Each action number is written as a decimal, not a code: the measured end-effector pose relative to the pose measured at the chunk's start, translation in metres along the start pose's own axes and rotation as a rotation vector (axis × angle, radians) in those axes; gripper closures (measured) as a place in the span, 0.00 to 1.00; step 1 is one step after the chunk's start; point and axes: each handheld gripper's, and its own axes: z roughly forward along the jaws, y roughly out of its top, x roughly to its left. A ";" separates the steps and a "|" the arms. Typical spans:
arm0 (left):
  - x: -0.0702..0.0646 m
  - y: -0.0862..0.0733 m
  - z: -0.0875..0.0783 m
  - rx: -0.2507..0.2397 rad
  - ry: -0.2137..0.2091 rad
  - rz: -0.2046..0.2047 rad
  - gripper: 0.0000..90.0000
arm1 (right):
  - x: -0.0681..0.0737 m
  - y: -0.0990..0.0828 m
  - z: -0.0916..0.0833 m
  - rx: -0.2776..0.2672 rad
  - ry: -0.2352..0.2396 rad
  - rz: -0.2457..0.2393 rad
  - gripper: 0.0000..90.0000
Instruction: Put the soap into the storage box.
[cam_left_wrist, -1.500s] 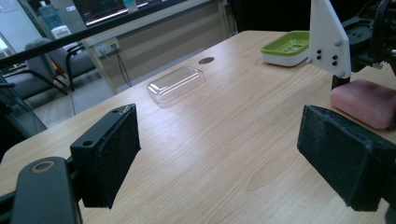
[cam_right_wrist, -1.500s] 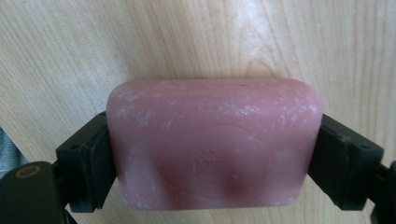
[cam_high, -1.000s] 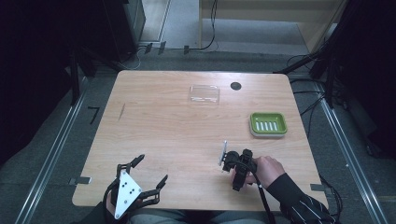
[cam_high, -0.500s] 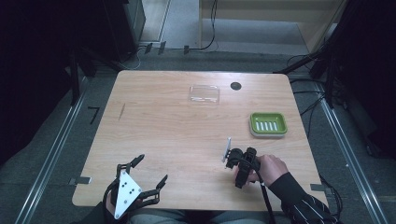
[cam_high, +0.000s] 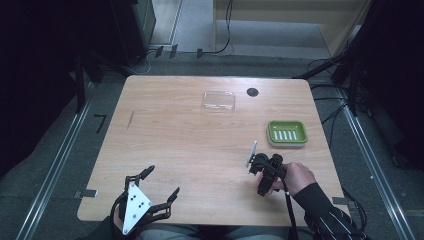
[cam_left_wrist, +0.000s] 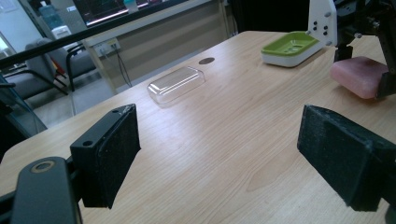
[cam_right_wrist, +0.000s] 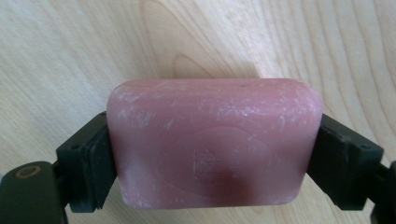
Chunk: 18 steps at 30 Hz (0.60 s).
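Note:
A pink soap bar (cam_right_wrist: 215, 144) sits squeezed between the two black jaws of my right gripper (cam_right_wrist: 215, 161), over bare wood. In the high view the right gripper (cam_high: 265, 169) is at the front right of the table, a short way in front and to the left of the green soap dish (cam_high: 287, 133). The left gripper view shows the pink bar (cam_left_wrist: 359, 77) low over the table, with the green dish (cam_left_wrist: 290, 46) behind it. My left gripper (cam_high: 162, 181) rests at the front left, jaws wide apart and nothing between its pads (cam_left_wrist: 109, 149).
A clear plastic lid (cam_high: 219, 100) lies at the back centre of the wooden table (cam_high: 175, 140), and a small black round spot (cam_high: 252, 92) is just to its right. Cables and metal rails run along the floor around the table.
My right gripper has shifted a little to the right and away from the person, toward the green dish, carrying the soap. The left gripper has stayed put.

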 end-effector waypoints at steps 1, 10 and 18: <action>0.000 0.000 0.000 0.000 0.000 0.000 0.15 | -0.001 -0.001 0.000 0.001 -0.001 0.006 0.15; 0.000 0.000 0.000 0.000 -0.001 0.001 0.15 | -0.012 -0.008 0.000 -0.004 0.001 0.046 0.15; 0.000 0.000 0.000 0.000 -0.002 0.000 0.15 | -0.024 -0.016 -0.002 -0.007 0.002 0.097 0.15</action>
